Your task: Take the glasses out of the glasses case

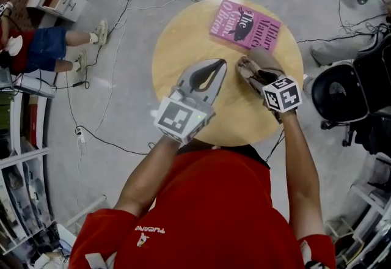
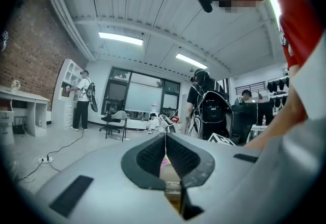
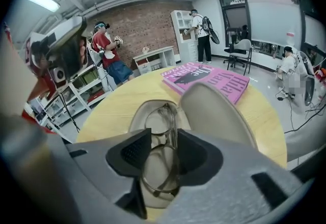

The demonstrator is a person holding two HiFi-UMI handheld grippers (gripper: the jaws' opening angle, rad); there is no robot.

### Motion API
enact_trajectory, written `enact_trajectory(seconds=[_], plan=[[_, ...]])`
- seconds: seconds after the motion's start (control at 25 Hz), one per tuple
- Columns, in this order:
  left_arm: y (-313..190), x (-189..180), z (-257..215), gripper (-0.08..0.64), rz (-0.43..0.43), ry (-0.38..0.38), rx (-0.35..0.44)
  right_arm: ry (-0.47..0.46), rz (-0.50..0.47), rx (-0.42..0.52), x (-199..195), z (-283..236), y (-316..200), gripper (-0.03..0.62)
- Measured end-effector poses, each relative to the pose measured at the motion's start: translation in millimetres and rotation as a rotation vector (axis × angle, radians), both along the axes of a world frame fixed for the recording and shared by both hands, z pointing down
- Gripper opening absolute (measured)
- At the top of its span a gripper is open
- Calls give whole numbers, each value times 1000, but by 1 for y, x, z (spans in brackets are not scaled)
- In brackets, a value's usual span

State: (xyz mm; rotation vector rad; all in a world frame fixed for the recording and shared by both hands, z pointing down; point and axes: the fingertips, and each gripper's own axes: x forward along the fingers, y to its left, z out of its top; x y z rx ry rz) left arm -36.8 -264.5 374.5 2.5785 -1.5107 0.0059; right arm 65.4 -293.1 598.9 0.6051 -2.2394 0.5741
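Observation:
An open beige glasses case point(image 1: 252, 68) lies on the round wooden table point(image 1: 183, 35), its lid point(image 3: 219, 116) raised to the right. Clear-framed glasses point(image 3: 173, 126) lie in the case's base point(image 3: 138, 118). My right gripper point(image 3: 164, 136) points down into the case, jaws open, with the glasses between the pads; no pad visibly presses on the frame. In the head view the right gripper point(image 1: 249, 72) covers most of the case. My left gripper point(image 1: 220, 64) hovers level over the table just left of the case. In its own view the left gripper point(image 2: 165, 135) is shut on nothing.
A pink book point(image 1: 245, 23) lies at the table's far side, just beyond the case. A black office chair point(image 1: 342, 90) stands right of the table. Cables run across the floor at the left, where a seated person point(image 1: 43, 47) is.

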Motion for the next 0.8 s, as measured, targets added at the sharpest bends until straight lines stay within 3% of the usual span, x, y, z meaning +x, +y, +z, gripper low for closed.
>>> enact_trajectory(seconds=[0.28,0.44,0.8], plan=[[3,-1,10,11,18,1,60,17,-68,-14,-7,0,9,114],[7,-1,9,11,23,-1,36,7,-87,4,-11,-7,15,63],[12,-3,9,11,26,11,27,-18,-106,30,-19,-17,29,32]])
